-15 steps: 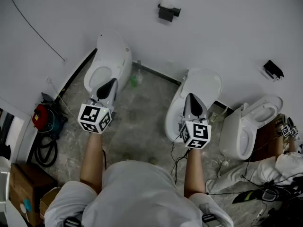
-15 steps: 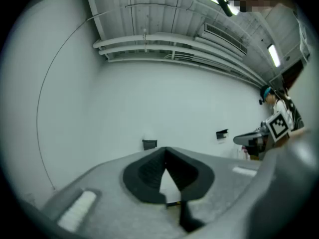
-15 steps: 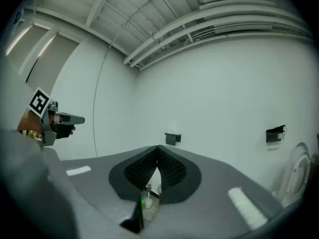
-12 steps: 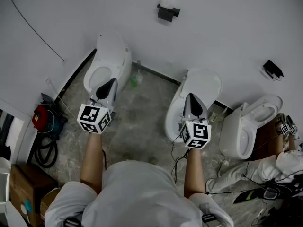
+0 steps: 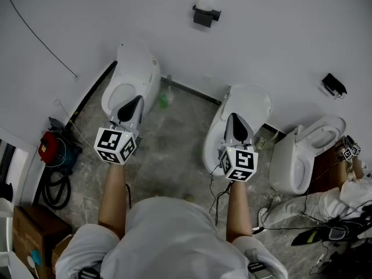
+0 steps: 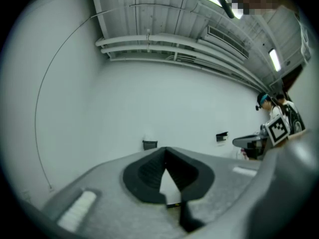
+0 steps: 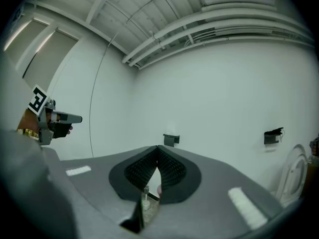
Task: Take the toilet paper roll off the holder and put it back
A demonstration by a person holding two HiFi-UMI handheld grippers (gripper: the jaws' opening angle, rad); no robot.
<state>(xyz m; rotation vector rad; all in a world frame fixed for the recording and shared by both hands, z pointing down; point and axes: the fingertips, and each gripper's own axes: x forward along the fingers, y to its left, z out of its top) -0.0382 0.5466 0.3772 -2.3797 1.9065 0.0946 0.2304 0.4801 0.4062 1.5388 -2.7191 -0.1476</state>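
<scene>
The toilet paper roll (image 5: pixel 204 3) sits on its wall holder (image 5: pixel 207 18), well ahead of the left gripper (image 5: pixel 135 102) and right gripper (image 5: pixel 235 120), both pressed together and empty.

Left gripper (image 5: pixel 133 103) and right gripper (image 5: pixel 235 121) held level side by side, jaws closed, empty

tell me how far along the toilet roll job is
Nothing looks started. The toilet paper roll sits on its holder on the wall. In hand: nothing; the left gripper and right gripper are both shut and empty, held short of it. Left: reach, lift the roll off, hang it back.
</scene>
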